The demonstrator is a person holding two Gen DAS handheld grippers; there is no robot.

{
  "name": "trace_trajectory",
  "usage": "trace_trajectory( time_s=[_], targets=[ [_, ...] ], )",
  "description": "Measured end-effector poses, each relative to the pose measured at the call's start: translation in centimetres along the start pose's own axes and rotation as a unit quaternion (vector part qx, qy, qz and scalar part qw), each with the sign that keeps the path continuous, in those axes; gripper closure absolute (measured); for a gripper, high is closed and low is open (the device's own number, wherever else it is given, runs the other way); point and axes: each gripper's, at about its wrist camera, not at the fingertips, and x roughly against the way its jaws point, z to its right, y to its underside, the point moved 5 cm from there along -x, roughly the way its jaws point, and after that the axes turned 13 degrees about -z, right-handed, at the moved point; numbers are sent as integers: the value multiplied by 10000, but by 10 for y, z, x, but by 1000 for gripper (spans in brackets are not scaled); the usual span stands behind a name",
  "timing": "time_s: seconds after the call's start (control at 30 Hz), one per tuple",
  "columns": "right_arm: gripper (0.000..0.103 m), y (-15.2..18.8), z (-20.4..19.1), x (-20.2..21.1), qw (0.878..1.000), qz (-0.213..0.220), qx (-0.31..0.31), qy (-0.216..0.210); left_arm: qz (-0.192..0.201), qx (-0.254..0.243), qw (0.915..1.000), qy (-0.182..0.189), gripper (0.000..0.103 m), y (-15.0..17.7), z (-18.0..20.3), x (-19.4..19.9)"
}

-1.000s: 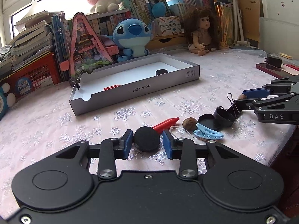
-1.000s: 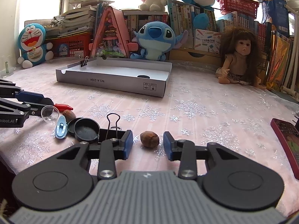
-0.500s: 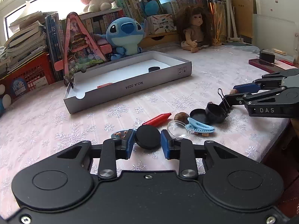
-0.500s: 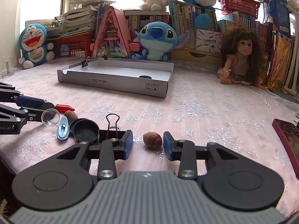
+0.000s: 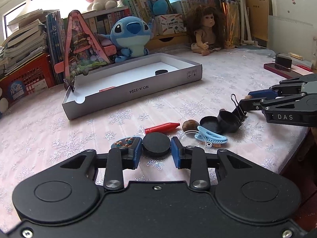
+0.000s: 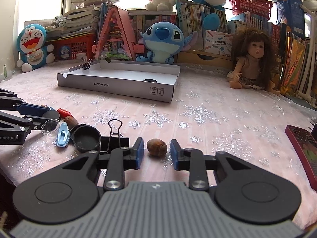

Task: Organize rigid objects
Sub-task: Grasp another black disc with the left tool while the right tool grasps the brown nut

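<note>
My left gripper (image 5: pixel 156 149) is shut on a black round disc (image 5: pixel 156 145) and holds it just above the tablecloth. Beyond it lie a red crayon-like piece (image 5: pixel 162 127), a brown nut (image 5: pixel 189 125), a blue clip (image 5: pixel 212 136), a clear dome (image 5: pixel 189 136), black cups (image 5: pixel 220 121) and a binder clip (image 5: pixel 237 107). My right gripper (image 6: pixel 155 151) is open, its pads on either side of a second brown nut (image 6: pixel 157 147) without touching it. The grey box tray (image 5: pixel 138 90) holds another black disc (image 5: pixel 160 72) and a red piece (image 5: pixel 107 89).
Plush toys, a doll (image 6: pixel 251 59), books and red baskets line the back. A dark red phone-like slab (image 6: pixel 303 146) lies at the right. A patterned oval piece (image 5: pixel 123 141) lies by my left finger. The table's edge runs along the right in the left wrist view.
My left gripper closed on the black disc and lifted it slightly, pulling back from the pile. My right gripper stayed open around the nut, edging a little closer.
</note>
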Motion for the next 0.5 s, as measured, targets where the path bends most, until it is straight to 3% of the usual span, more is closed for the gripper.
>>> trace_trajectory(
  time_s=[0.5],
  targets=[
    [77, -13, 1, 2, 9999, 72, -18, -114, 180, 235, 9996, -30, 74, -13, -9, 10]
  ],
)
